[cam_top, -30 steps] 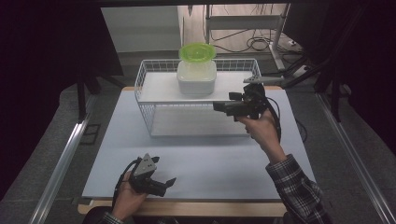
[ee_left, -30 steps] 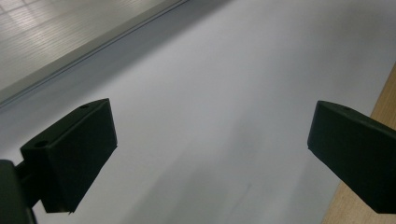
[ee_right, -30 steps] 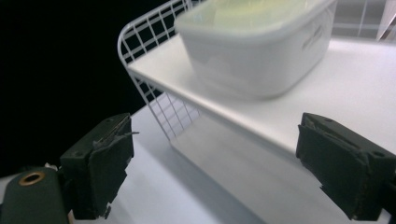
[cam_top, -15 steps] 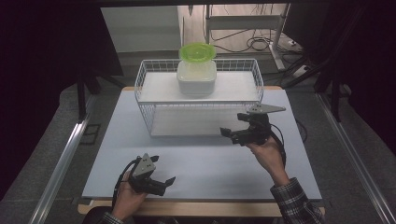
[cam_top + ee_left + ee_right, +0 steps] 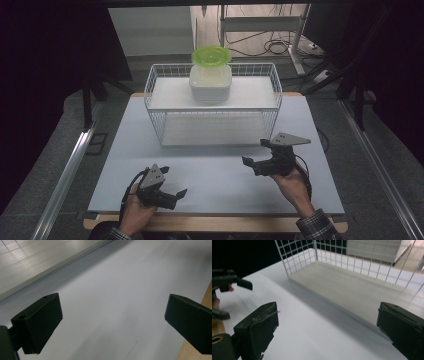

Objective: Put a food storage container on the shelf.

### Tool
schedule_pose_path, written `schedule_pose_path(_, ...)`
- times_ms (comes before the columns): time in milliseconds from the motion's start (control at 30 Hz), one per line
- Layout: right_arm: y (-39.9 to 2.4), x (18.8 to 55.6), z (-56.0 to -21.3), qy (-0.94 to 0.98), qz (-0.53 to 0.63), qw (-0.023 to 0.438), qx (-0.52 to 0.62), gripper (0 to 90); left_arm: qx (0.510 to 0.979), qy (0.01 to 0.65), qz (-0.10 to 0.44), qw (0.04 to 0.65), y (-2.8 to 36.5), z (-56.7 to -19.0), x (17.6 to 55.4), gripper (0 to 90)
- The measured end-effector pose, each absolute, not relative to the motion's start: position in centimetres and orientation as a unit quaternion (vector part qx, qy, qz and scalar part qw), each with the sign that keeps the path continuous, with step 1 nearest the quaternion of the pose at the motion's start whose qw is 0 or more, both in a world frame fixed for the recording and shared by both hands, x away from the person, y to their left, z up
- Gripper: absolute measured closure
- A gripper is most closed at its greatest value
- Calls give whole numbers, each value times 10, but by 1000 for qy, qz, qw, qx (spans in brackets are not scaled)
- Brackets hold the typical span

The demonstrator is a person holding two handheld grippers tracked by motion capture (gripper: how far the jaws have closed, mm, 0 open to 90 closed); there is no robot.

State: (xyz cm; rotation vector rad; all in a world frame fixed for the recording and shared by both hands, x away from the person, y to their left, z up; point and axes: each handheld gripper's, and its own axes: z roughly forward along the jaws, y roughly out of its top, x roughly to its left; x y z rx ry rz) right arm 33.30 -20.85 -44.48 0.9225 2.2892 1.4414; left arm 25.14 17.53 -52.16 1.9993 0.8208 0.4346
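Note:
A white wire rack (image 5: 270,107) stands at the back middle of the table. On its upper shelf sits a white tub (image 5: 210,84) with a green lid (image 5: 211,55) on top. My right gripper (image 5: 254,152) hovers open in front of the rack's right end, nothing between its fingers. In the right gripper view the open right gripper (image 5: 327,322) faces the rack's bare lower board (image 5: 352,287). My left gripper (image 5: 173,181) rests open near the table's front edge at the left. The left gripper view shows the open left gripper (image 5: 112,315) over bare white table mat (image 5: 120,285).
The white mat (image 5: 215,170) covers the table, with a wooden strip (image 5: 207,297) along the front edge. In the right gripper view, the other hand's gripper (image 5: 227,280) appears far left. Metal rails run along both sides of the table, and cables lie on the floor behind.
My right gripper has drawn back from the rack's upper shelf and come down toward the front right of the table. The left gripper has stayed put.

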Motion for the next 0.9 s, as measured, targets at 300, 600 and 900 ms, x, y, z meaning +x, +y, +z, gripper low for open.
schedule_pose_path(300, -228, 316, -472, 803, 469, 156, 333, 37, 809, 330, 184, 450, 175, -522, 251, 12)
schedule_pose_path(600, -237, 303, -487, 816, 439, 165, 337, 36, 812, 329, 187, 443, 173, -523, 252, 12)
schedule_pose_path(900, -237, 296, -505, 839, 393, 157, 342, 37, 819, 330, 188, 430, 171, -525, 252, 12)
